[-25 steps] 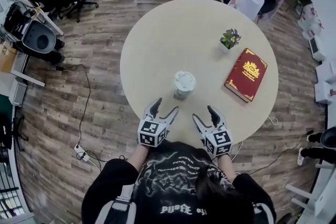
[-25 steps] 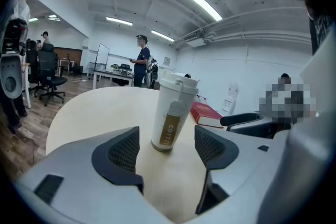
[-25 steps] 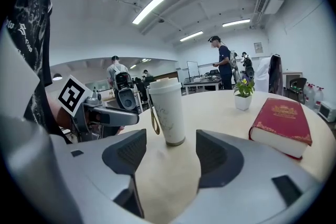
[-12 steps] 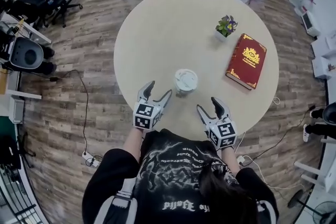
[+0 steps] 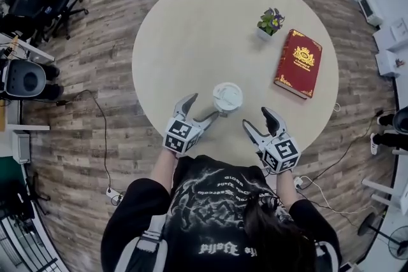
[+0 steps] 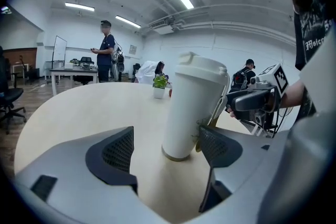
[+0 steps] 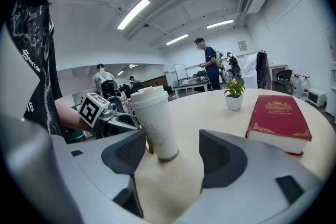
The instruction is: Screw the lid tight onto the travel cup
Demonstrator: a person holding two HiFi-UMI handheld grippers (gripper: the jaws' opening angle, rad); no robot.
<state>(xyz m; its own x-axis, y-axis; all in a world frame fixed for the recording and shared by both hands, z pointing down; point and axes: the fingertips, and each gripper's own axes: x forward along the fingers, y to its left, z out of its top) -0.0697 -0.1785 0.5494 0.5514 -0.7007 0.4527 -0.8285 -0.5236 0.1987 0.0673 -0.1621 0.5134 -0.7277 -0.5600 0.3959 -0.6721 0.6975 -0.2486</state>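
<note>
A white travel cup (image 5: 227, 99) with its lid (image 6: 202, 65) on top stands upright near the front edge of the round table (image 5: 185, 28). My left gripper (image 5: 203, 108) is open just left of the cup. Its jaws have just been opening. In the left gripper view the cup (image 6: 190, 107) stands at the mouth of the jaws (image 6: 165, 149), close to the right pad (image 6: 215, 145), and no pad presses on it. My right gripper (image 5: 255, 118) is open to the cup's right. In the right gripper view the cup (image 7: 156, 123) is a little ahead of the gripper (image 7: 173, 157), nearer the left pad.
A red book (image 5: 298, 63) lies on the table's right side, and a small potted plant (image 5: 269, 22) stands behind it. Office chairs (image 5: 38, 0), desks and cables surround the table on the wooden floor. People stand in the background of both gripper views.
My left gripper has moved right, close up to the cup, and its jaws stand wider. The right gripper has shifted only slightly. The cup has not moved on the table.
</note>
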